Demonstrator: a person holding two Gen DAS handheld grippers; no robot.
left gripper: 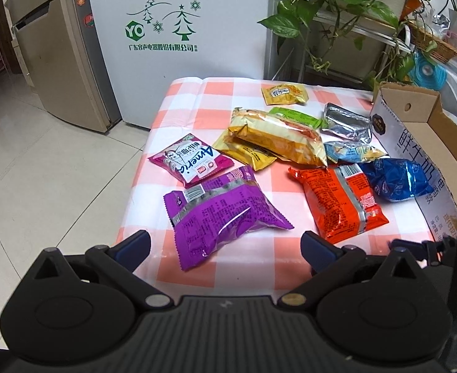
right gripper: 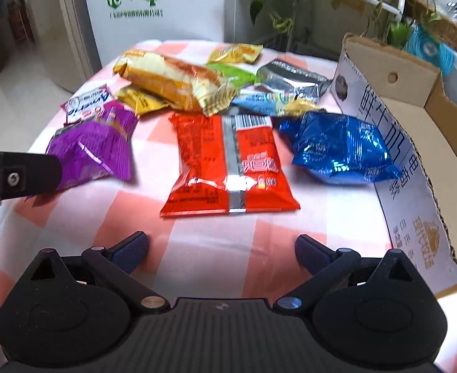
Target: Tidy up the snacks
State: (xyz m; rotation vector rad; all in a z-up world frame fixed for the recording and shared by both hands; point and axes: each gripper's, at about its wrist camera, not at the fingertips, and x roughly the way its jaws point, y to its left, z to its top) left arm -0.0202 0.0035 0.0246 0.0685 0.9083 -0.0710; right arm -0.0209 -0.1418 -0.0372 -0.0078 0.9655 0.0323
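Right wrist view: both grippers [right gripper: 222, 248] gape wide, holding nothing. Nothing's boxed yet. Next grab looks like the red pack [right gripper: 228, 161] at 12 o'clock, then the box [right gripper: 414, 143] at 2.

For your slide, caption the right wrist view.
Open right claw faces orange packet, blue bag and cardboard box.

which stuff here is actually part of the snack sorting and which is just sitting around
Part of the job:
purple packet
red packet
blue packet
silver packet
long yellow packet
cardboard box
left claw and right claw, both open and holding nothing

Just lying about:
fridge
potted plant
wicker basket
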